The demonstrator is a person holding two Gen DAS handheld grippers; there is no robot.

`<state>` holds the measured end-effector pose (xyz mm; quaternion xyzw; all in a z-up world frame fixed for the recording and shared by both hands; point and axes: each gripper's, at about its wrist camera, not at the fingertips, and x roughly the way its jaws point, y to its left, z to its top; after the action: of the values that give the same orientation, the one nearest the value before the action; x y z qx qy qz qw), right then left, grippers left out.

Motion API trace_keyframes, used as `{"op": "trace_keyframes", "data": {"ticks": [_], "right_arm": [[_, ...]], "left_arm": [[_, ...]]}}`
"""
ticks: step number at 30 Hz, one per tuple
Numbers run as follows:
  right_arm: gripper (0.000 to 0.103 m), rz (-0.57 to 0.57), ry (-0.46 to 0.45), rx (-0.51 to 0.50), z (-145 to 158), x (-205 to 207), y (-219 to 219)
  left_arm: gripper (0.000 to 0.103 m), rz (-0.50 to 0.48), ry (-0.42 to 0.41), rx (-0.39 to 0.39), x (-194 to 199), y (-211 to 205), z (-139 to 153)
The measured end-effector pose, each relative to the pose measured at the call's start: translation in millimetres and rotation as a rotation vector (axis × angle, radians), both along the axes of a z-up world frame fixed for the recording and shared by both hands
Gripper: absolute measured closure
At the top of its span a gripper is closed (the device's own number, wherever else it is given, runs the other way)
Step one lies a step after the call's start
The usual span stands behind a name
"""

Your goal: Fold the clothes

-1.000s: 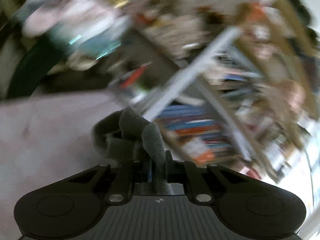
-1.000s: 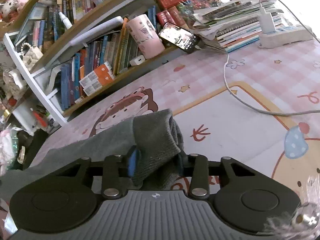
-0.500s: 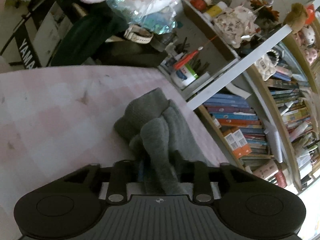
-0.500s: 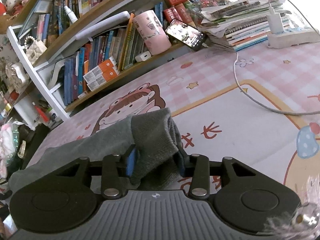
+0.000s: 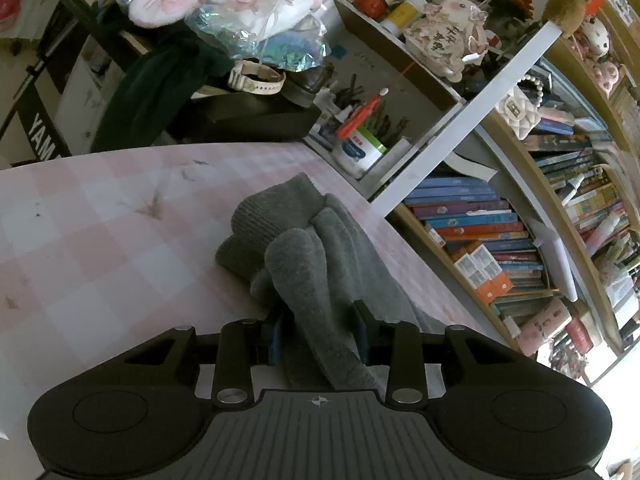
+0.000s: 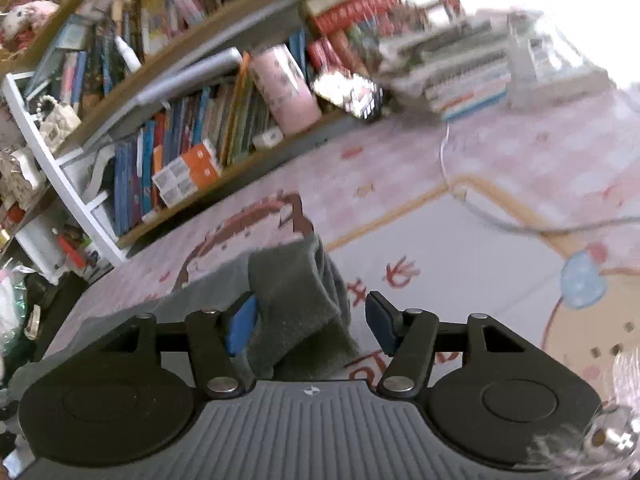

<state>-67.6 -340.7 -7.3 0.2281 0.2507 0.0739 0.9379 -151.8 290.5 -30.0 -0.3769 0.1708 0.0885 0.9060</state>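
Right wrist view: the right hand-held gripper is opening, its blue pads clear of the grey knit garment slumped between them. The left hand-held gripper is opening around a bunched fold. Soft, light and floppy, it lies by the pink-checked bench's shelf-side edge; ribbed hems look likeliest to give purchase.

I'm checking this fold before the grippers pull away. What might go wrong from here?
The left gripper is opening with a bunched fold of the grey garment between its fingers; pulling back may drag the cloth and undo the fold.

The right gripper is opening too, with cloth leaning on its blue left pad; it could snag.

The garment lies close to the table edge by the bookshelf and might slide off.
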Motion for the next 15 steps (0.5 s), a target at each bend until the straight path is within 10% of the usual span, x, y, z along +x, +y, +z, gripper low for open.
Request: {"op": "trace_keyframes", "data": {"ticks": [15], "right_arm": [[0.023,0.207,-0.15,-0.271,21,-27,92]], "left_arm": [[0.068,-0.015,-0.027,0.038,-3,-4,0]]}}
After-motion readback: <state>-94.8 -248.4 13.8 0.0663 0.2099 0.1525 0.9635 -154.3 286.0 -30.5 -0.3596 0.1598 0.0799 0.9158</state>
